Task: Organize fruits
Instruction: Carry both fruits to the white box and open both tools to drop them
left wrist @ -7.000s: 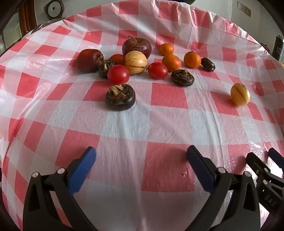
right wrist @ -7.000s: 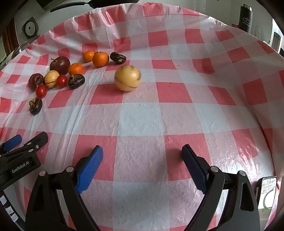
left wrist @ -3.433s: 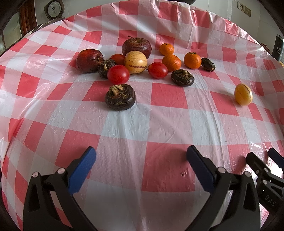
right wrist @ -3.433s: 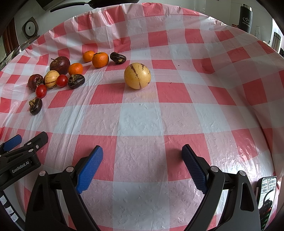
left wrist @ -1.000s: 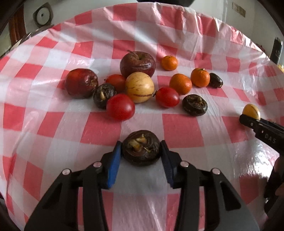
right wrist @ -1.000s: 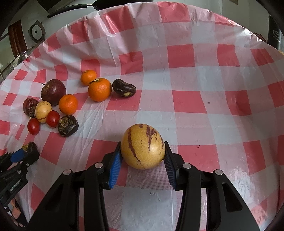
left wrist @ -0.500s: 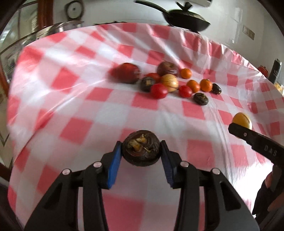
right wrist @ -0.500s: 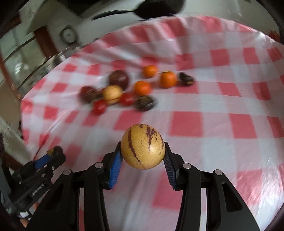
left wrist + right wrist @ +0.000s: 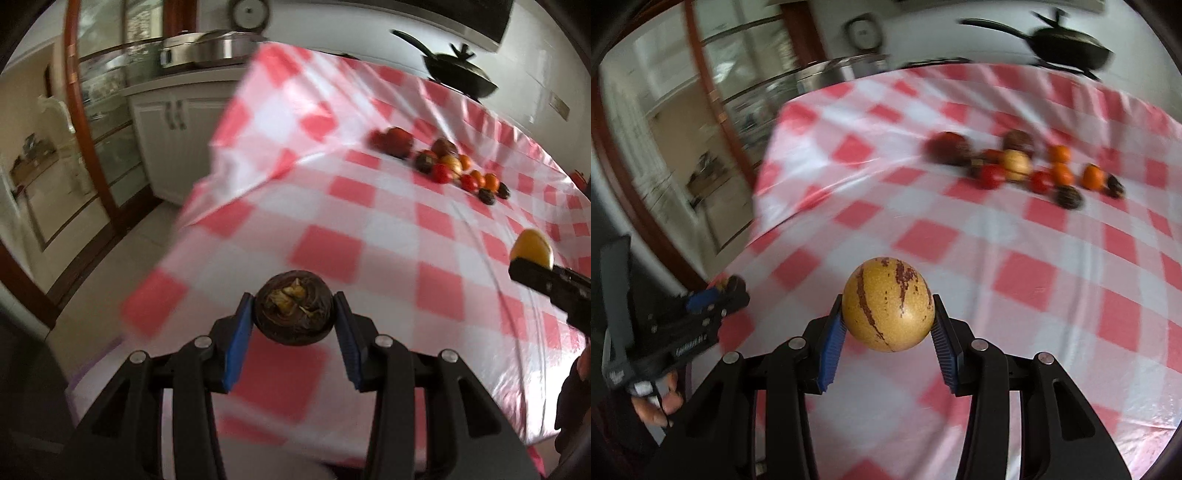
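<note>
Gripping a dark, round, wrinkled fruit (image 9: 293,308), your left tongs (image 9: 293,321) stand narrow, both blue pads (image 9: 239,341) pressed flat against its sides. The fruit sits between the tips, its pale, papery crown facing the camera, held over the near left part of the bench (image 9: 369,236) close to the edge of the red-and-white checked cloth.

Your right tongs (image 9: 886,321) are also narrow and clamped, here on a yellow melon (image 9: 888,304) with dark red streaks. The ribbed blue pads (image 9: 833,345) touch it low on either side, and it bulges above them. It hangs over the near middle of the cloth. From the left wrist view the same melon (image 9: 532,245) shows at the right edge, atop the black tip of the right tongs.

In the right wrist view the left tongs (image 9: 716,295) appear at the near left, by the bench edge, with a hand (image 9: 659,404) below them on the grip.

Far across the bench, well apart from both tongs, the rest of the fruit lies in a loose cluster (image 9: 1023,166): dark red apples at its left and far side, red tomatoes (image 9: 991,176), a pale melon in the middle, oranges (image 9: 1093,177) to the right, and dark fruits along the near right. Motion blur softens them, so finer detail cannot be told.

A black pan (image 9: 1067,46) stands beyond the far edge of the bench.
</note>
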